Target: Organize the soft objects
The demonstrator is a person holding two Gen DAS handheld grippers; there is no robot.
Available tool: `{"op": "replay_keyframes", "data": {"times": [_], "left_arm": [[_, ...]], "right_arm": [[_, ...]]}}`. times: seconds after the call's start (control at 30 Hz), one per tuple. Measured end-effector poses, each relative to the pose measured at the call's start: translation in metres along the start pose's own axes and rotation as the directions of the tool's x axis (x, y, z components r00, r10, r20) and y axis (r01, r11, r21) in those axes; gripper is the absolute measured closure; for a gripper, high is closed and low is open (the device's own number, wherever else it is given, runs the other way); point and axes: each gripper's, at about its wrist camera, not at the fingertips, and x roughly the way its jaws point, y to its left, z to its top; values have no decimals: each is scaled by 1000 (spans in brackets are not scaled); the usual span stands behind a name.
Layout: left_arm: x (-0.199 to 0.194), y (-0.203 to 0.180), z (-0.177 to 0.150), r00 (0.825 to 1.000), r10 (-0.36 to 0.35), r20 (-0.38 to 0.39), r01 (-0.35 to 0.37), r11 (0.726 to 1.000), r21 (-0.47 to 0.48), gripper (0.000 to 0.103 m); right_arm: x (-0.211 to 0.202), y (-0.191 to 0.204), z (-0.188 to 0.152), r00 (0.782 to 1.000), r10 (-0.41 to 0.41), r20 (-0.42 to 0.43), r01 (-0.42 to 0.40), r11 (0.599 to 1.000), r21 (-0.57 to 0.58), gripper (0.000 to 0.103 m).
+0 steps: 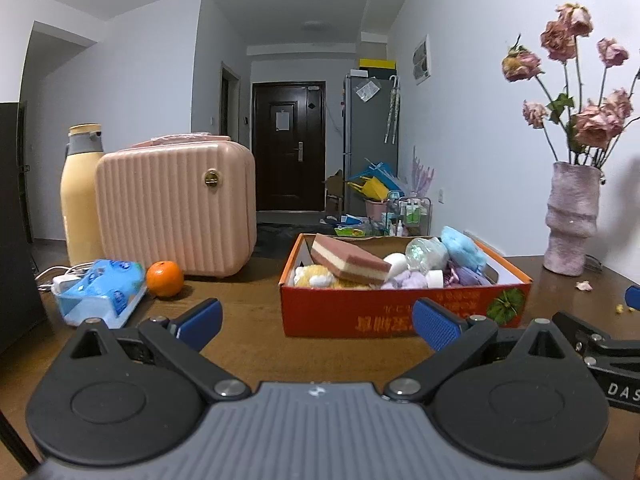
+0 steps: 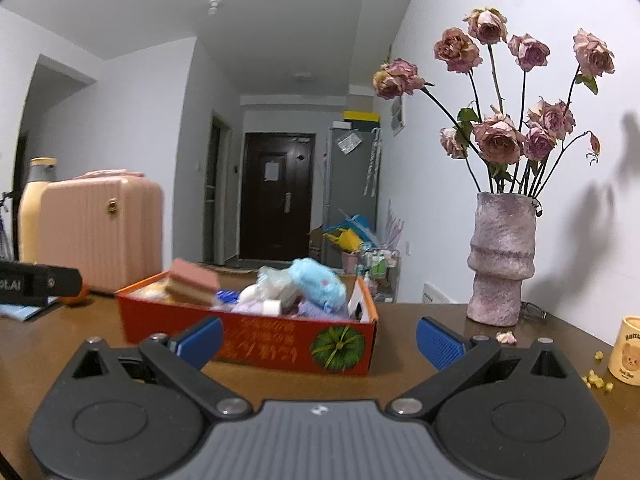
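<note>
An orange cardboard box [image 1: 400, 312] stands on the brown table, filled with several soft objects: a pink-and-cream layered sponge [image 1: 350, 264], a light blue plush [image 1: 464, 250], a yellow plush [image 1: 316, 276], purple cloth [image 1: 408, 280] and a white ball [image 1: 394, 260]. My left gripper [image 1: 318, 322] is open and empty, just in front of the box. The box [image 2: 280, 340] also shows in the right wrist view with the sponge [image 2: 192, 282] and blue plush [image 2: 318, 282]. My right gripper [image 2: 320, 340] is open and empty, before the box's right corner.
A pink case [image 1: 176, 208], a yellow bottle [image 1: 80, 200], an orange [image 1: 165, 279] and a blue tissue pack [image 1: 100, 292] stand at the left. A vase of dried roses [image 2: 502, 260] and a yellow cup [image 2: 626, 350] stand at the right, with petals and crumbs around them.
</note>
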Motion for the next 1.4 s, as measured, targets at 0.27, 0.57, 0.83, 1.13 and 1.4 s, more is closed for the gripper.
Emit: {"op": "replay_keyframes", "data": {"times": [0.27, 0.57, 0.83, 1.13, 1.4], "left_arm": [[-61, 11, -18, 999, -30, -31, 30, 999, -19, 0], [-121, 11, -37, 996, -67, -60, 66, 998, -13, 0], [-144, 14, -42, 993, -96, -74, 95, 995, -19, 0], [-151, 7, -45, 990, -118, -81, 118, 993, -3, 0], [-153, 5, -45, 989, -120, -81, 120, 993, 2, 0]], "right_arm": [[-73, 7, -3, 999, 36, -2, -36, 999, 18, 0], [-134, 7, -4, 998, 46, -52, -42, 996, 78, 0], [-170, 16, -2, 997, 49, -64, -47, 998, 31, 0], [-188, 19, -4, 997, 45, -68, -44, 999, 11, 0], [-191, 18, -4, 997, 41, -61, -40, 999, 12, 0]]}}
